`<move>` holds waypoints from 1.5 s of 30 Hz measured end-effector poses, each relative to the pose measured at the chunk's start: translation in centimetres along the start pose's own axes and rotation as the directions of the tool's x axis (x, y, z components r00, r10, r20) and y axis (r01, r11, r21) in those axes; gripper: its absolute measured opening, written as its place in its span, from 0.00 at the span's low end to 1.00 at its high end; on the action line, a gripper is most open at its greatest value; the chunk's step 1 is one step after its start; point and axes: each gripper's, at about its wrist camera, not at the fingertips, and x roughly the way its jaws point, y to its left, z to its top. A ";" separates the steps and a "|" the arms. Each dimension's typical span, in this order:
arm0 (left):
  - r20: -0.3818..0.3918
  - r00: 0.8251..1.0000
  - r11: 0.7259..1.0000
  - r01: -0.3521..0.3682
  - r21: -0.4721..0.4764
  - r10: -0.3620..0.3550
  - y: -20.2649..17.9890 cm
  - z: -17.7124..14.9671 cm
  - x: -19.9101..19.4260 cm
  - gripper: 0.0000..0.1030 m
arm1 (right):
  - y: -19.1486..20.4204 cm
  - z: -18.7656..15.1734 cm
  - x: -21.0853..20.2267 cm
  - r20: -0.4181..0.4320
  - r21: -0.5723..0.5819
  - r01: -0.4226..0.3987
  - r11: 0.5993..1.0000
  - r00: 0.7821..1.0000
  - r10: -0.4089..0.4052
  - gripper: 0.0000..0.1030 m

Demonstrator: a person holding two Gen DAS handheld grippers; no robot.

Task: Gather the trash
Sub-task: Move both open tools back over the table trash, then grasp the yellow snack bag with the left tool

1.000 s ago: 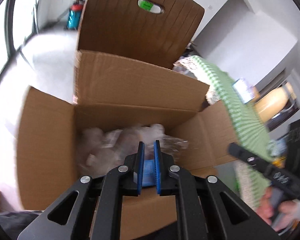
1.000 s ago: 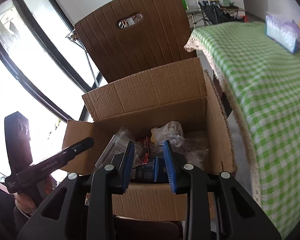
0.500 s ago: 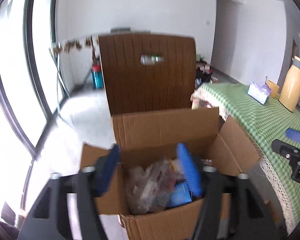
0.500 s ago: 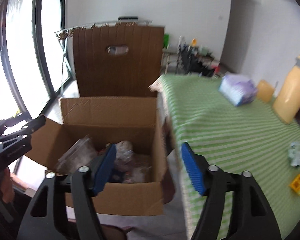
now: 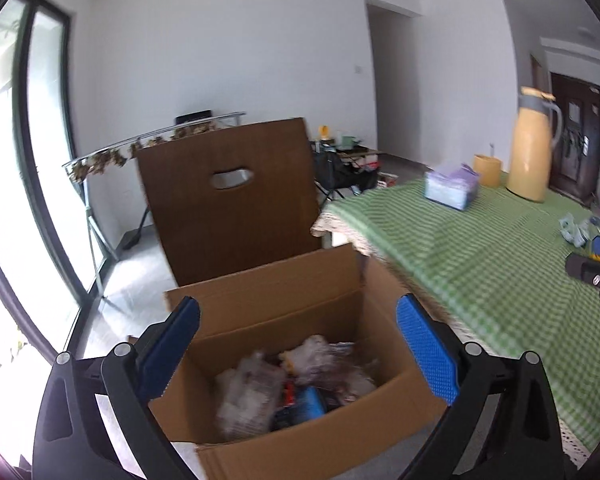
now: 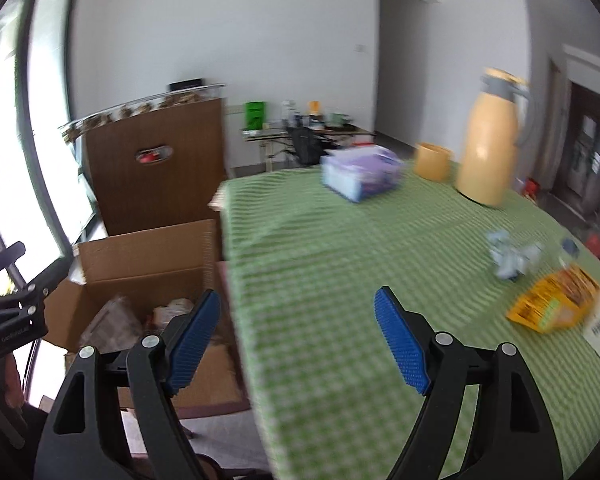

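Left gripper [image 5: 298, 350]: jaws spread wide, holding nothing, above the cardboard box [image 5: 300, 436]
Right gripper [image 6: 298, 338]: jaws wide apart, empty, over the table edge just right of the box
Box contents: crumpled clear wrappers [image 5: 248, 392] and a blue packet [image 5: 310, 402] lie inside
Trash on table [image 6: 320, 264]: crumpled pale-blue wrapper [image 6: 512, 258] and yellow packet [image 6: 552, 306], well right of the box
Behind the box: brown chair back [image 5: 228, 200]
Far from the box: tissue pack [image 6: 360, 172], yellow jug [image 6: 488, 152]

Both grippers are being held with jaws spread wide and empty: left gripper [image 5: 298, 354], right gripper [image 6: 298, 344], blue pads [image 6: 400, 344] facing inward.
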 end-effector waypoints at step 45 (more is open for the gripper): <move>-0.270 0.815 0.725 0.580 0.373 -0.513 -48.5 3.0 3.6 0.89 | -42.8 -13.9 -18.2 -0.182 0.519 0.541 0.662 0.826 -0.533 0.79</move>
